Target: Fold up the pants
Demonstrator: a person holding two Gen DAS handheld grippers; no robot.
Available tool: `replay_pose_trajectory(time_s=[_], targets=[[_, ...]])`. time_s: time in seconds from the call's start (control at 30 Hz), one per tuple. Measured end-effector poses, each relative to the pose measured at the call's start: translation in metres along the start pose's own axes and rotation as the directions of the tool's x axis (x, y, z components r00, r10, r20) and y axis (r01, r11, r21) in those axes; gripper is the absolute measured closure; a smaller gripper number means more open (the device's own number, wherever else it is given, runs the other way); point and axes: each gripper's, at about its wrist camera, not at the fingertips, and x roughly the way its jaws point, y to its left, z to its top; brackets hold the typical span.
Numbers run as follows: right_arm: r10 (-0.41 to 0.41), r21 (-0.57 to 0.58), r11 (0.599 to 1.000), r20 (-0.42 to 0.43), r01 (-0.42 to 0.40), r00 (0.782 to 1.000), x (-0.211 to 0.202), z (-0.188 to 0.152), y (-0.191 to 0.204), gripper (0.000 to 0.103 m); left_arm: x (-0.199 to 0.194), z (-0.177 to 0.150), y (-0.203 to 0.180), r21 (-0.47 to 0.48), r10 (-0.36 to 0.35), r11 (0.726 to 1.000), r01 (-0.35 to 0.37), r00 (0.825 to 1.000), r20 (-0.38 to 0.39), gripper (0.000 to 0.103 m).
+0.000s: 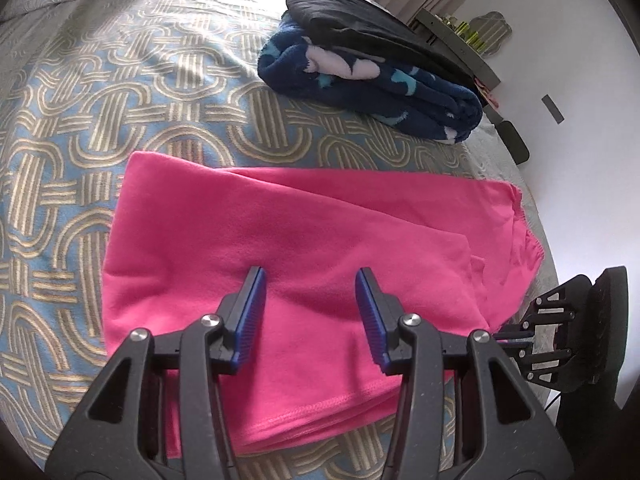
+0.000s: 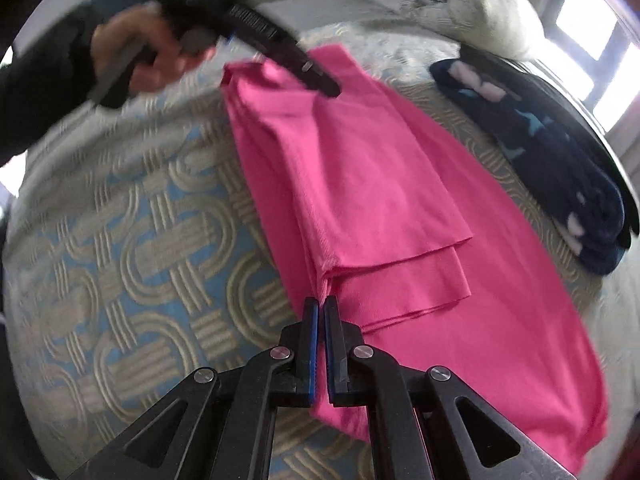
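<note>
On the bed with the blue and tan looped-pattern cover point(image 1: 120, 92) lay the bright pink fleece pants point(image 1: 304, 224), folded flat in layers near the edge. Behind them sat a dark blue fuzzy blanket with light shapes point(image 1: 372, 84), folded, with a black folded cloth point(image 1: 360, 16) on top. The left claw point(image 1: 310, 276) hung over the pink pants with its blue pads apart and nothing between them. The right claw point(image 2: 321, 308) was squeezed together at the edge of the pants' folded layers; whether it pinched cloth was too hard to see.
</note>
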Motion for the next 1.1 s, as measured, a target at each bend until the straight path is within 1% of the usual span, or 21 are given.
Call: replay_pose_trajectory(time_s=[0.2, 0.27, 0.3, 0.33, 0.37, 0.4, 0.47, 0.5, 0.57, 0.6, 0.63, 0.67, 0.7, 0.73, 0.77, 0.8, 0.87, 0.9, 0.97, 1.03, 1.1], targets=[[-0.039, -0.035, 0.999, -0.048, 0.037, 0.998, -0.003, -0.008, 0.003, 0.101, 0.000, -0.001, 0.000, 0.010, -0.005, 1.000, 0.005, 1.000, 0.005, 0.055], [-0.002, -0.006, 1.000, -0.070, 0.001, 0.998, -0.005, -0.012, 0.003, 0.101, -0.002, -0.001, 0.003, 0.004, -0.022, 1.000, 0.022, 1.000, 0.005, 0.055], [0.018, 0.034, 0.999, -0.045, -0.016, 0.999, -0.010, -0.014, 0.001, 0.100, -0.004, -0.003, 0.004, 0.000, -0.031, 1.000, 0.031, 0.999, 0.005, 0.054], [0.058, 0.079, 0.995, -0.021, -0.056, 0.998, -0.016, -0.016, -0.001, 0.100, -0.007, -0.004, 0.006, -0.002, -0.044, 0.999, 0.044, 0.999, 0.005, 0.052], [0.085, 0.115, 0.990, 0.007, -0.085, 0.996, -0.021, -0.015, -0.003, 0.099, -0.010, -0.005, 0.007, 0.000, -0.055, 0.998, 0.055, 0.998, 0.007, 0.049], [0.090, 0.145, 0.985, 0.039, -0.094, 0.995, -0.026, -0.014, -0.005, 0.096, -0.013, -0.007, 0.007, 0.006, -0.065, 0.998, 0.065, 0.998, 0.010, 0.046], [0.138, 0.219, 0.961, 0.150, -0.169, 0.979, -0.042, -0.007, -0.009, 0.092, -0.022, -0.012, 0.010, 0.021, -0.084, 0.996, 0.083, 0.996, 0.029, 0.046], [0.135, 0.251, 0.950, 0.213, -0.188, 0.968, -0.049, -0.001, -0.011, 0.088, -0.026, -0.013, 0.011, 0.027, -0.090, 0.996, 0.089, 0.995, 0.041, 0.046], [0.095, 0.347, 0.913, 0.328, -0.213, 0.940, -0.055, 0.021, -0.016, 0.085, -0.036, -0.017, 0.013, 0.045, -0.084, 0.996, 0.080, 0.992, 0.097, 0.046], [0.066, 0.393, 0.895, 0.355, -0.212, 0.933, -0.051, 0.034, -0.017, 0.085, -0.040, -0.019, 0.014, 0.046, -0.076, 0.996, 0.071, 0.989, 0.125, 0.046], [0.048, 0.425, 0.880, 0.364, -0.212, 0.930, -0.044, 0.046, -0.017, 0.085, -0.039, -0.020, 0.014, 0.046, -0.073, 0.997, 0.068, 0.989, 0.129, 0.052], [0.040, 0.457, 0.865, 0.351, -0.208, 0.935, -0.031, 0.063, -0.014, 0.086, -0.038, -0.023, 0.013, 0.057, -0.059, 0.997, 0.052, 0.990, 0.130, 0.057], [0.030, 0.470, 0.862, 0.332, -0.193, 0.943, -0.021, 0.073, -0.011, 0.087, -0.036, -0.025, 0.011, 0.075, -0.027, 0.997, 0.017, 0.991, 0.134, 0.067], [-0.011, 0.493, 0.858, 0.297, -0.144, 0.955, -0.004, 0.087, -0.005, 0.089, -0.035, -0.029, 0.009, 0.096, 0.022, 0.995, -0.036, 0.990, 0.143, 0.068], [-0.025, 0.507, 0.853, 0.277, -0.124, 0.960, 0.006, 0.092, -0.003, 0.094, -0.032, -0.034, 0.007, 0.119, 0.074, 0.989, -0.092, 0.986, 0.147, 0.068], [-0.036, 0.528, 0.843, 0.244, -0.102, 0.969, 0.019, 0.095, 0.000, 0.095, -0.028, -0.040, 0.005, 0.143, 0.125, 0.979, -0.146, 0.982, 0.144, 0.068], [-0.070, 0.556, 0.831, 0.154, -0.028, 0.986, 0.045, 0.091, 0.002, 0.096, -0.022, -0.047, 0.005, 0.179, 0.165, 0.966, -0.189, 0.976, 0.142, 0.068], [-0.101, 0.549, 0.836, 0.154, 0.000, 0.983, 0.045, 0.082, 0.005, 0.099, -0.023, -0.051, 0.005, 0.195, 0.174, 0.959, -0.204, 0.971, 0.162, 0.068], [-0.152, 0.551, 0.833, 0.147, 0.047, 0.977, 0.038, 0.070, 0.006, 0.099, -0.023, -0.055, 0.002, 0.222, 0.211, 0.943, -0.250, 0.960, 0.183, 0.067], [-0.211, 0.574, 0.812, 0.118, 0.107, 0.970, 0.029, 0.053, -0.001, 0.099, -0.023, -0.056, -0.002, 0.220, 0.262, 0.927, -0.303, 0.944, 0.198, 0.065], [-0.239, 0.607, 0.783, 0.094, 0.134, 0.966, 0.023, 0.034, -0.012, 0.099, -0.021, -0.057, -0.006, 0.221, 0.301, 0.913, -0.344, 0.931, 0.205, 0.064]])
